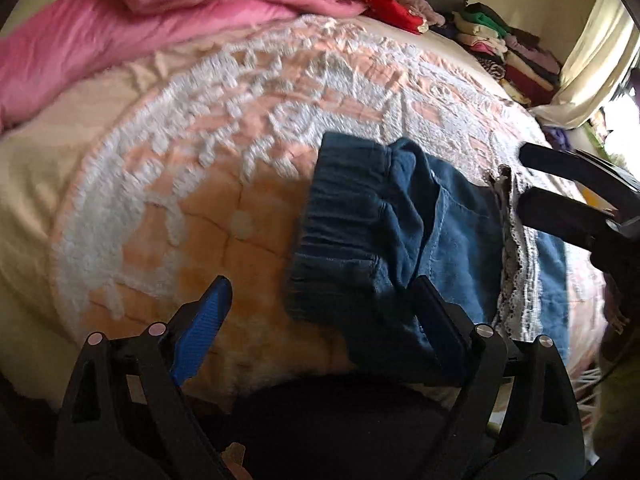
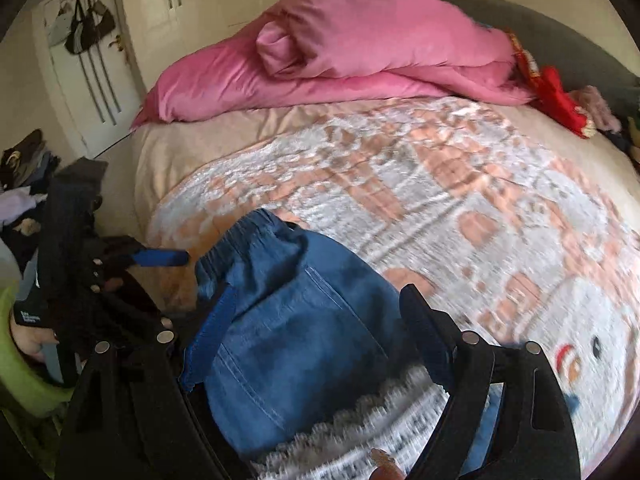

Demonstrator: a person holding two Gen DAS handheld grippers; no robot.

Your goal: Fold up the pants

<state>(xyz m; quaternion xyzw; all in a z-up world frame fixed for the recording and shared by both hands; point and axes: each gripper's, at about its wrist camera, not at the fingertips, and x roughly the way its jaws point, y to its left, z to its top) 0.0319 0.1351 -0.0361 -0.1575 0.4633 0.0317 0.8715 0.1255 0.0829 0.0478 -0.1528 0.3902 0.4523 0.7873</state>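
Observation:
The blue denim pants [image 1: 372, 232] with white lace trim lie folded on the peach and white bedspread [image 1: 192, 168]. My left gripper [image 1: 320, 300] is open just above the bed, its right finger touching the pants' elastic waistband, its left finger over bare bedspread. My right gripper [image 2: 316, 304] is open over the pants [image 2: 304, 344], fingers spread to either side of the denim, holding nothing. The right gripper also shows at the right edge of the left wrist view [image 1: 560, 184]. The left gripper shows at the left of the right wrist view [image 2: 160, 258].
A pink duvet [image 2: 360, 48] is heaped at the head of the bed. Red cloth [image 2: 560, 96] lies beside it. Stacks of folded clothes [image 1: 508, 48] sit at the bed's far side. More clothes [image 2: 24, 168] are piled beside the bed near a door.

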